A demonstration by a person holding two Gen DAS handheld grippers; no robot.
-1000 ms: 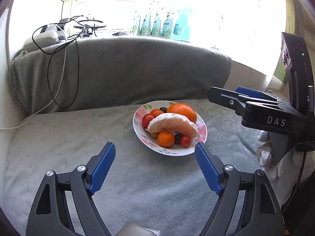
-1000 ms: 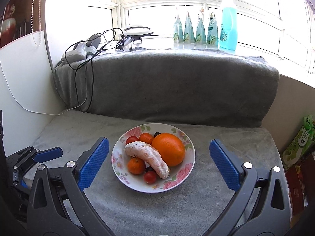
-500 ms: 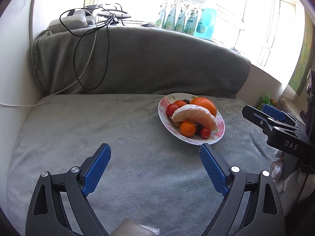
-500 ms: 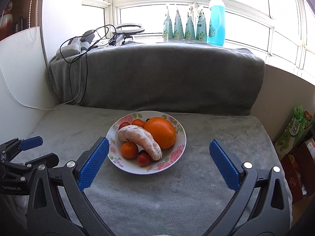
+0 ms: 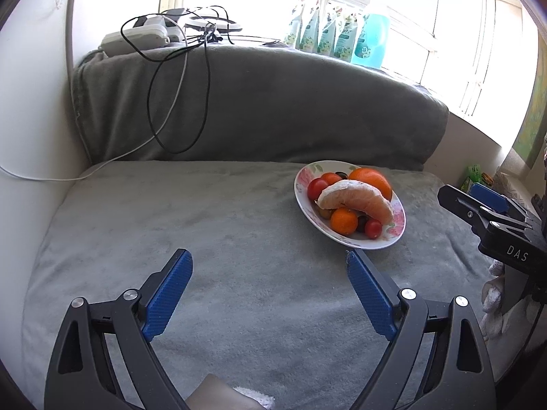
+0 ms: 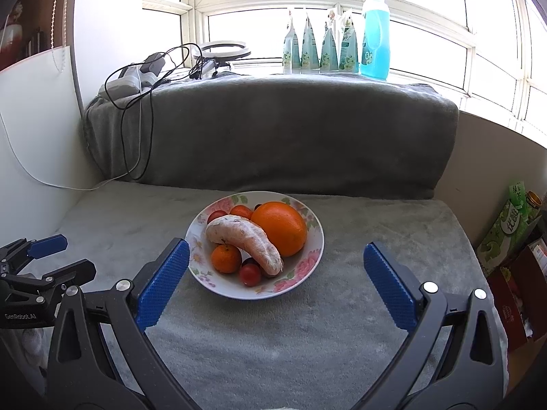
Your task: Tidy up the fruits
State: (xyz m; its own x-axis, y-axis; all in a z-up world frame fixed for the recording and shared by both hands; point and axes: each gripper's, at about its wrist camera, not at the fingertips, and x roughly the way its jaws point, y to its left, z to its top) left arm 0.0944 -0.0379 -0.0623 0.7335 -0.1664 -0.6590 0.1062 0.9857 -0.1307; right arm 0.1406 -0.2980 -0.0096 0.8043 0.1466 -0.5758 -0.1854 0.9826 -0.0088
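Left of the plate (image 6: pixel 309 239) we see our left gripper (image 5: pixel 268 271), jaws spread and empty after just opening. The plate holds an orange (image 6: pixel 279 227). Only the right view shows cartons (image 6: pixel 507 220) right of it. Our right gripper (image 6: pixel 276 263) gapes, empty.

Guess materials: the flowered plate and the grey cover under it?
White flower-printed round plate: likely glazed ceramic, possibly melamine; smooth rim with a glossy sheen. Grey fuzzy cover: soft plush or fleece fabric, matte, with a visible nap and draped folds.
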